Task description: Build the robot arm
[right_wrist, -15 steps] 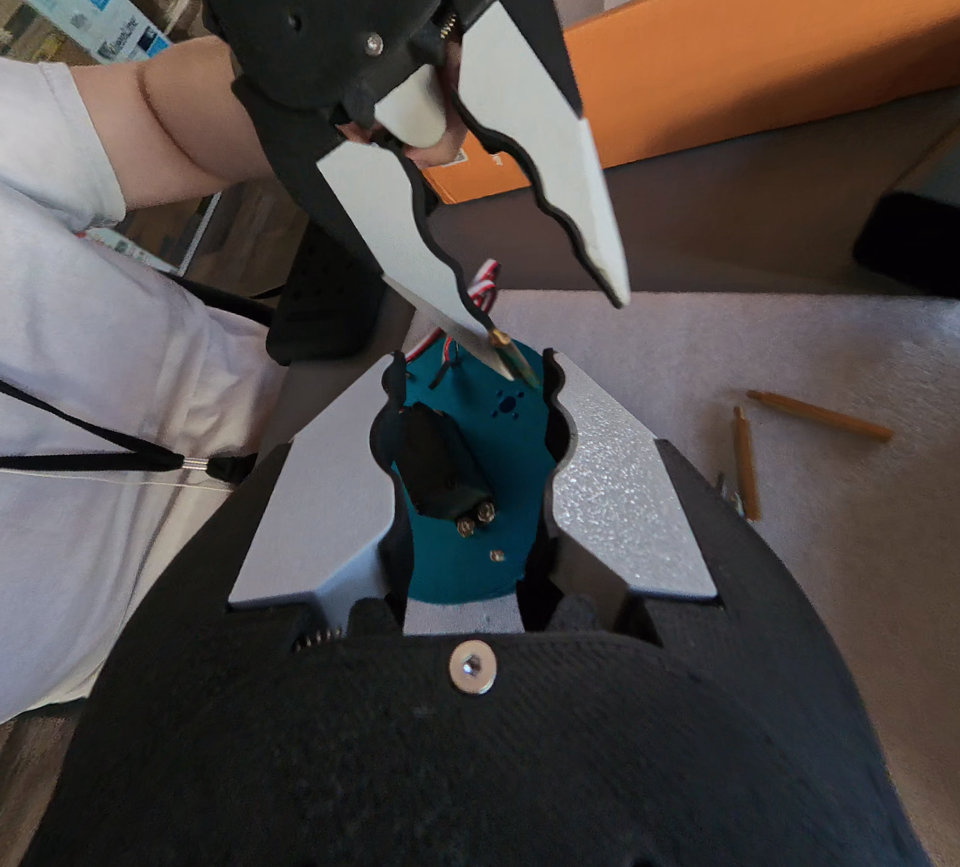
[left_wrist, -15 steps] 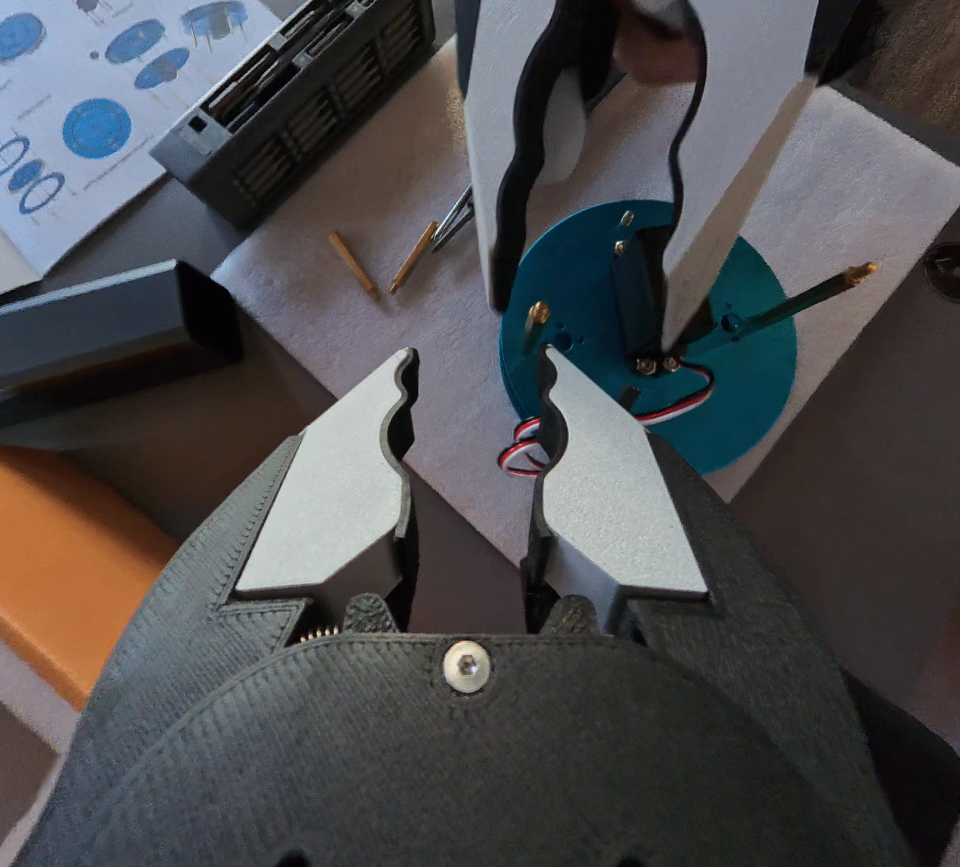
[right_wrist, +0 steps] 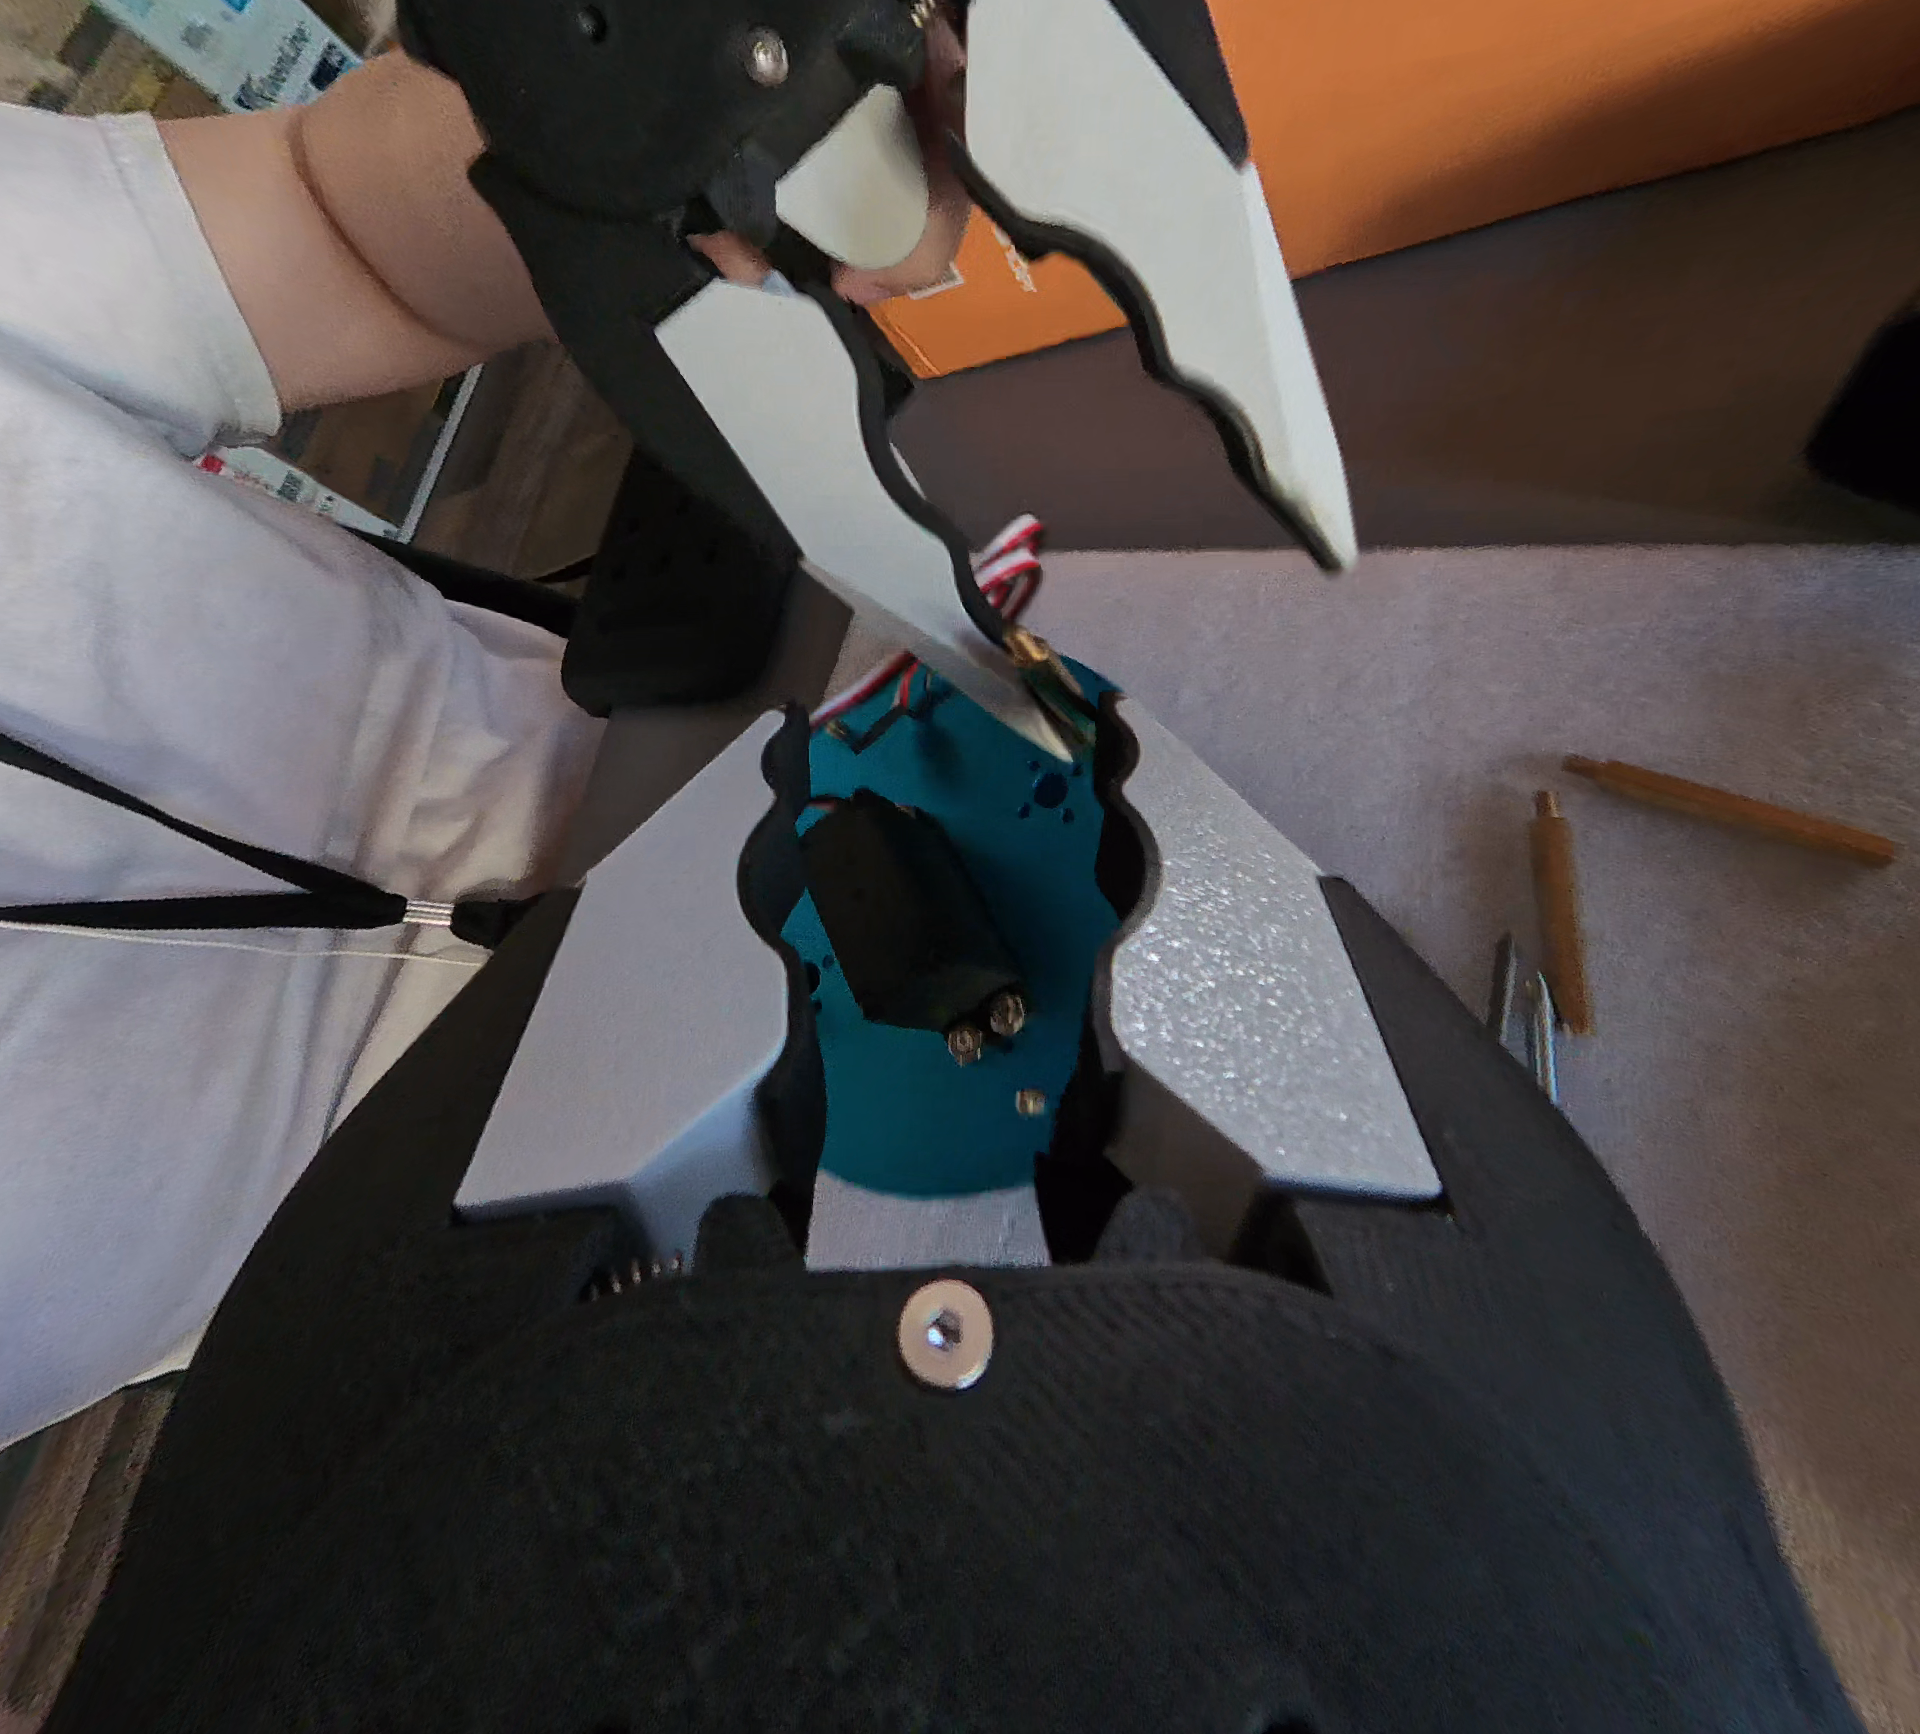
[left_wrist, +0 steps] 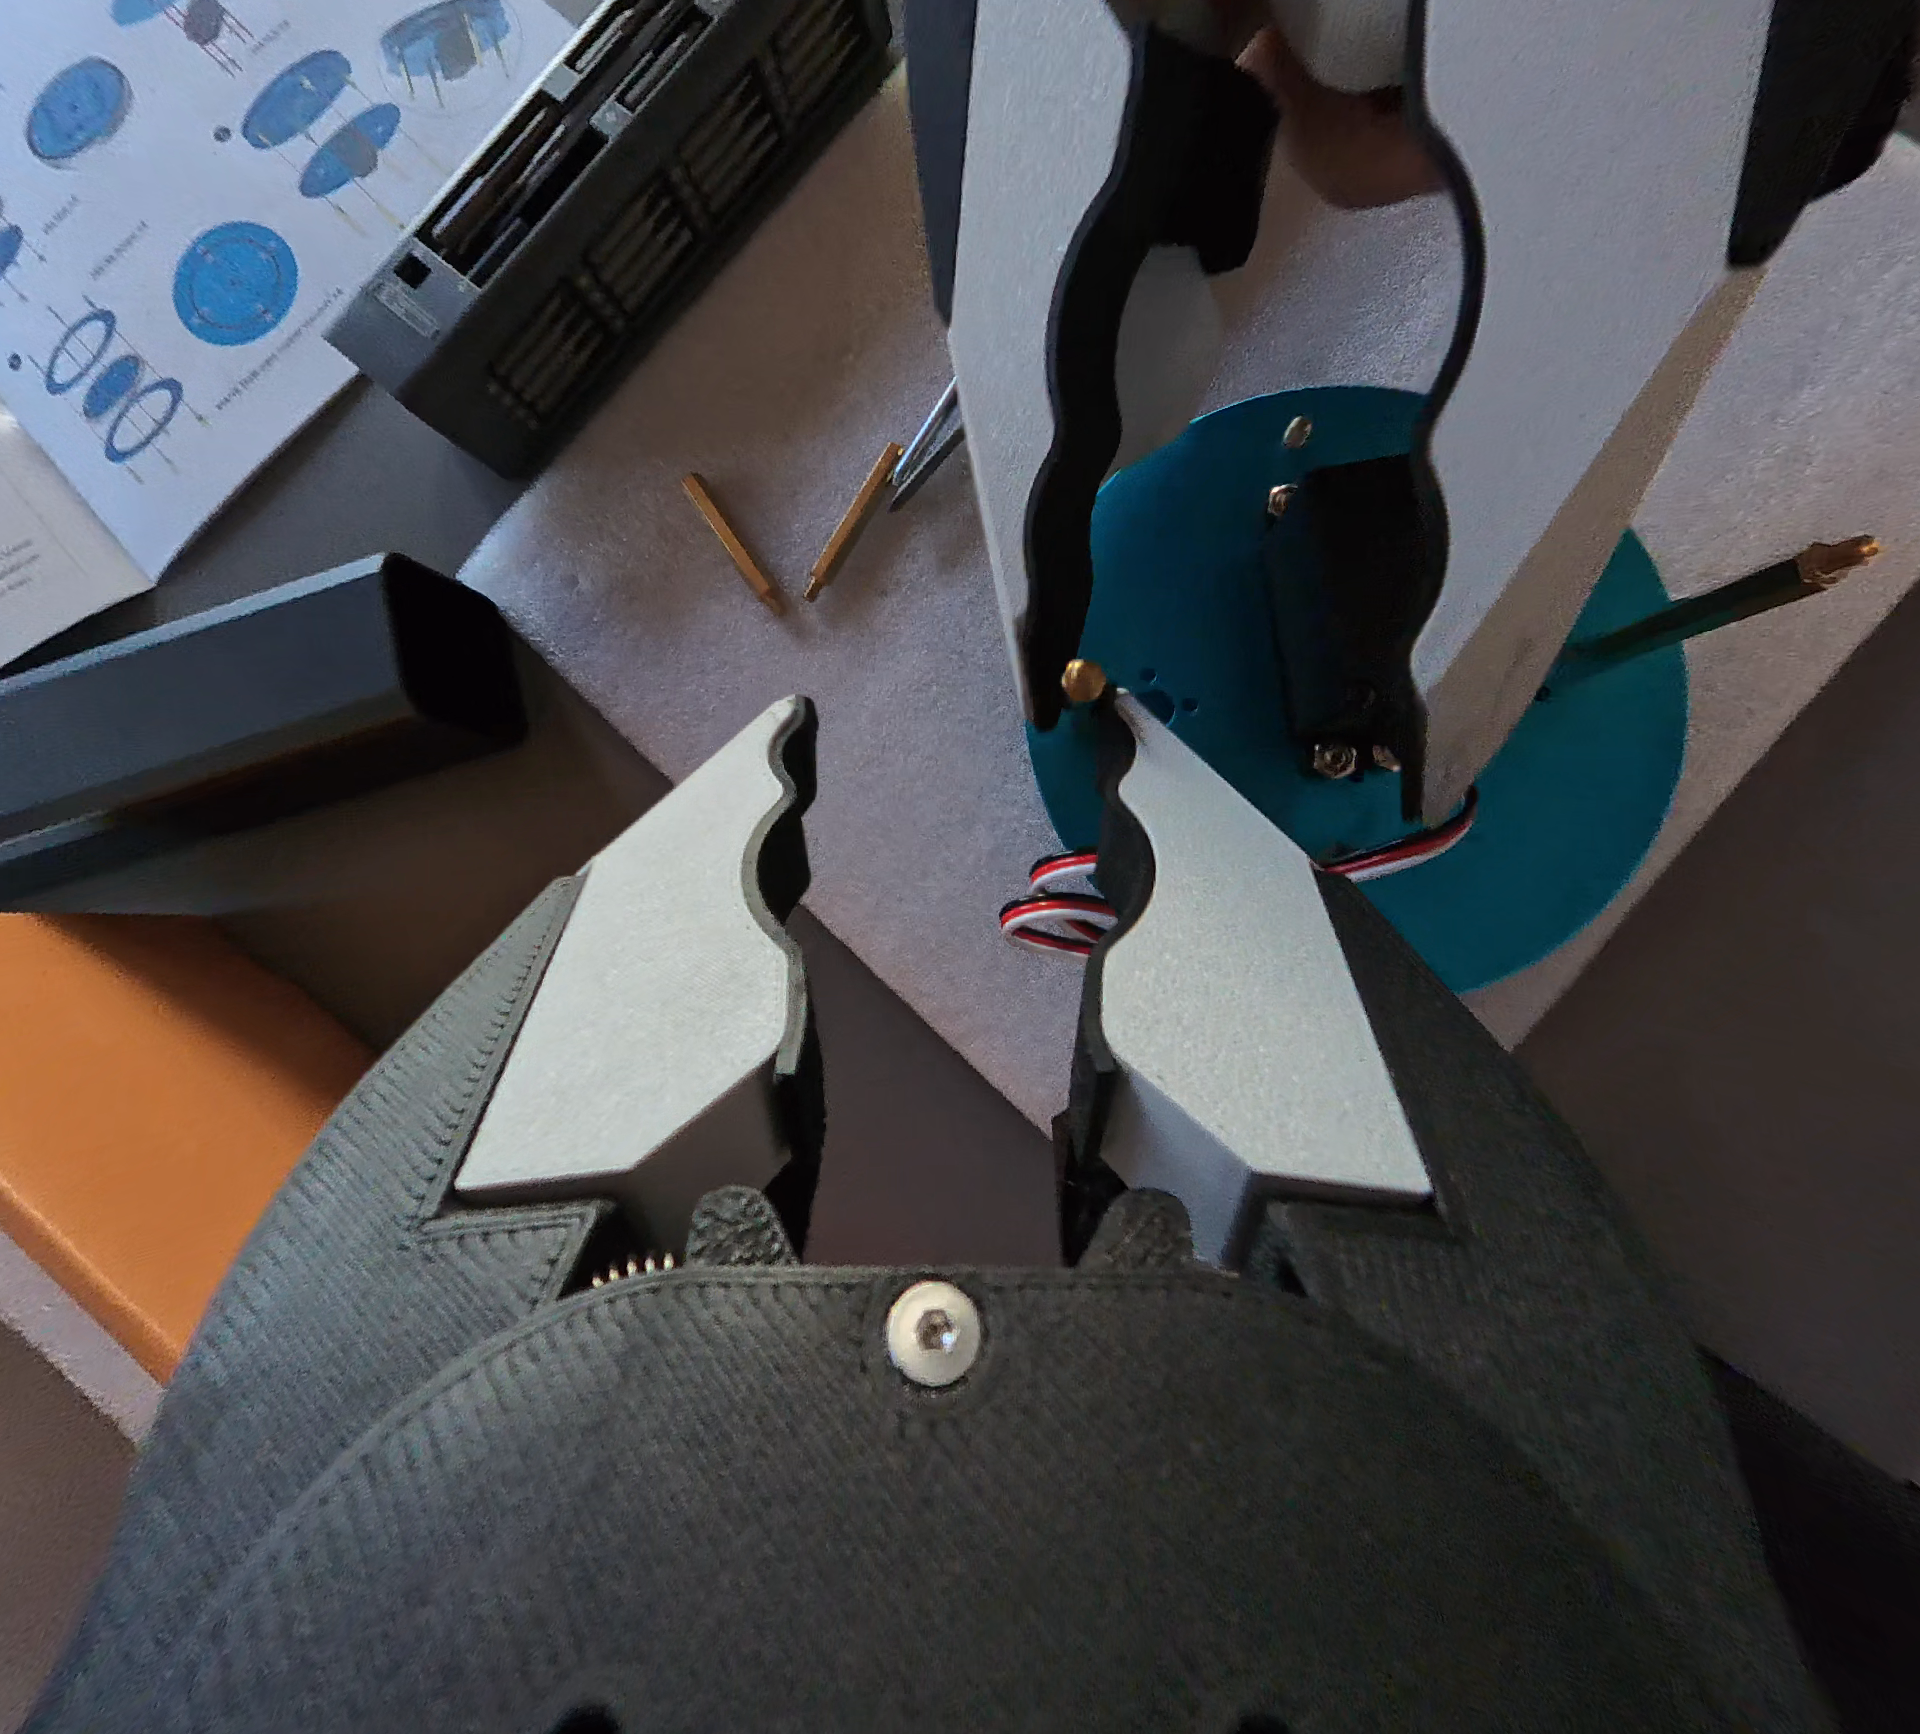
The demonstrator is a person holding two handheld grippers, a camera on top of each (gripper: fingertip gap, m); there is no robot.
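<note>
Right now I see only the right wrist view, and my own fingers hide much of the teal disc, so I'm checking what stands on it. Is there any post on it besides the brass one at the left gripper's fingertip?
Observer: Yes. A second post with a brass tip stands near the rim of the teal disc, outside the right gripper, on the side away from the loose posts.
Operator: What lies past the loose posts?
Observer: A dark bit case, open on top, at the far edge of the mat.
Operator: And beside the left gripper?
Observer: A black sleeve lies on the table to the left of the left gripper, its open end toward the mat.
</note>
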